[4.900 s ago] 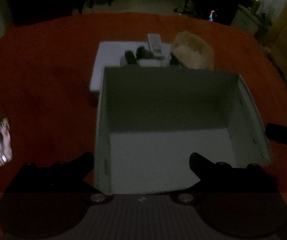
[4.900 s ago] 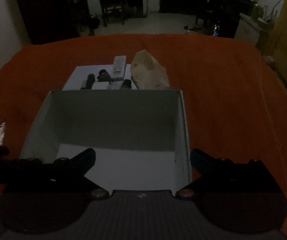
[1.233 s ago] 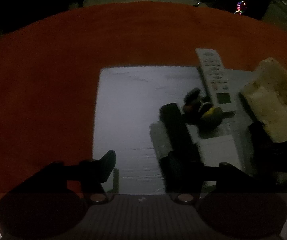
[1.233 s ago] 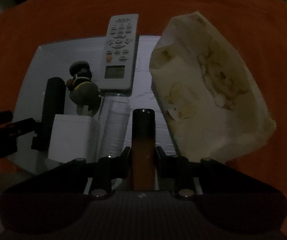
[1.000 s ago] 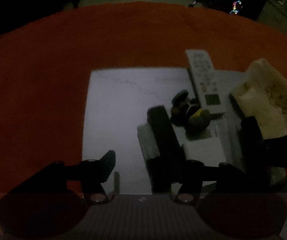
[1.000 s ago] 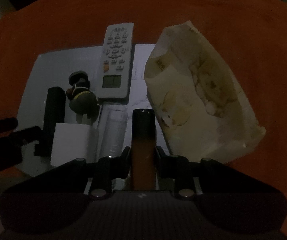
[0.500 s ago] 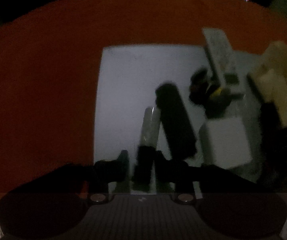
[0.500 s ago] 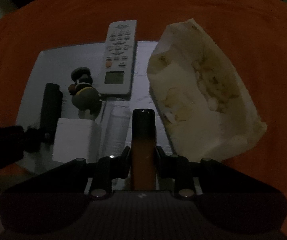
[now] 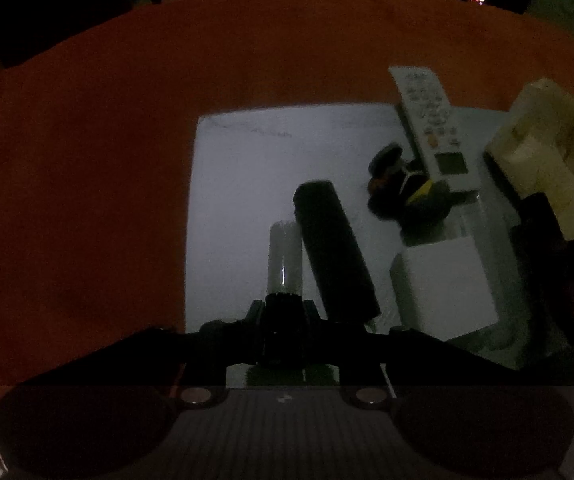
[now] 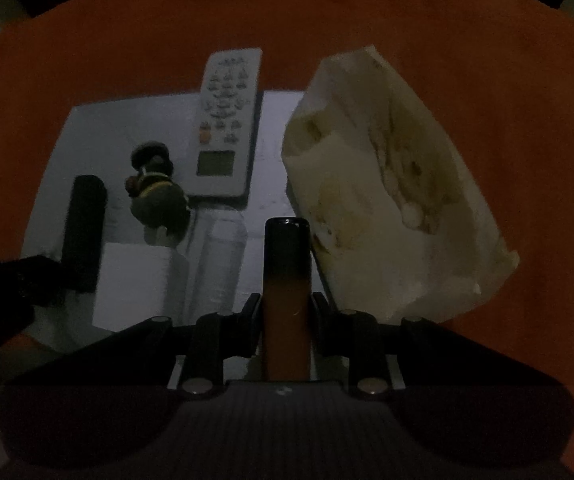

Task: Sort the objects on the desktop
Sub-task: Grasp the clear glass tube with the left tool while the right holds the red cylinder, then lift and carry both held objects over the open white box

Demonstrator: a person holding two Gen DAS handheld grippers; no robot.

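In the left wrist view my left gripper points down at a white board. Its jaws are closing, and they flank the black cap of a clear tube lying there, pads against the cap. A black cylinder lies just right of the tube. In the right wrist view my right gripper is shut on a dark tube with an orange lower half, held lengthwise between the fingers over the board.
A white remote, a small dark figurine, a white box and a clear case crowd the board. A cream tissue pack lies at its right edge. Red cloth surrounds everything.
My left gripper shifted onto the clear tube and its wide-open jaws closed around the tube's black cap. The right gripper kept still with its tube.
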